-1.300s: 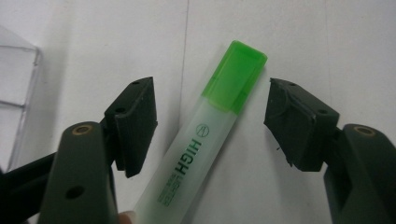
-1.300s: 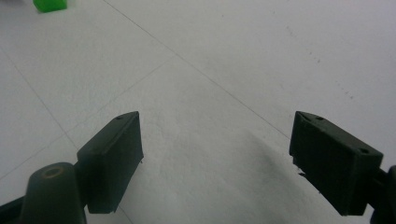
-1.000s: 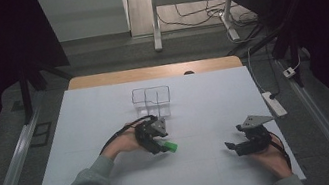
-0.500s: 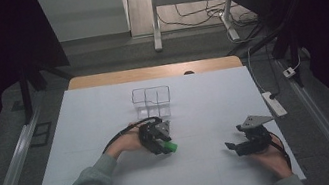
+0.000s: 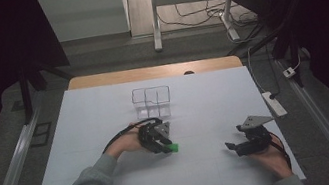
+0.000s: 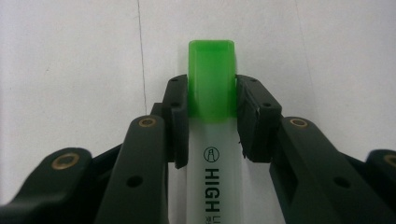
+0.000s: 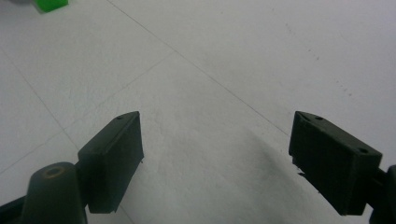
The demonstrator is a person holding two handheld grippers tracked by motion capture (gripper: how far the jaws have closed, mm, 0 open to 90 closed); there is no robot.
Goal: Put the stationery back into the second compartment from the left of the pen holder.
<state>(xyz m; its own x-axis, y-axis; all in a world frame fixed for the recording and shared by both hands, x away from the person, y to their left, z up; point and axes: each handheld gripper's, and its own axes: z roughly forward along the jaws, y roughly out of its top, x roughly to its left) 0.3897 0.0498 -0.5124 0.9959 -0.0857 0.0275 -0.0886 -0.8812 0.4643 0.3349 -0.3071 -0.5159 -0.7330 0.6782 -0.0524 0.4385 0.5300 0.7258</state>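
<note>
Left gripper (image 5: pixel 167 146) pinches a white highlighter (image 6: pixel 212 154) by its green cap (image 6: pixel 211 79), near the bench's (image 5: pixel 83 136) middle; a wire basket (image 5: pixel 151 100) stands beyond. Right gripper (image 5: pixel 234 146) gapes wide, empty, near the right edge.

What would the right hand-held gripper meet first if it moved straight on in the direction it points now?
Probably nothing soon. The right hand-held gripper stands open over the bare white table. The green highlighter cap lies far off toward the upper left, beside that line rather than on it, though depth is hard to judge.
</note>
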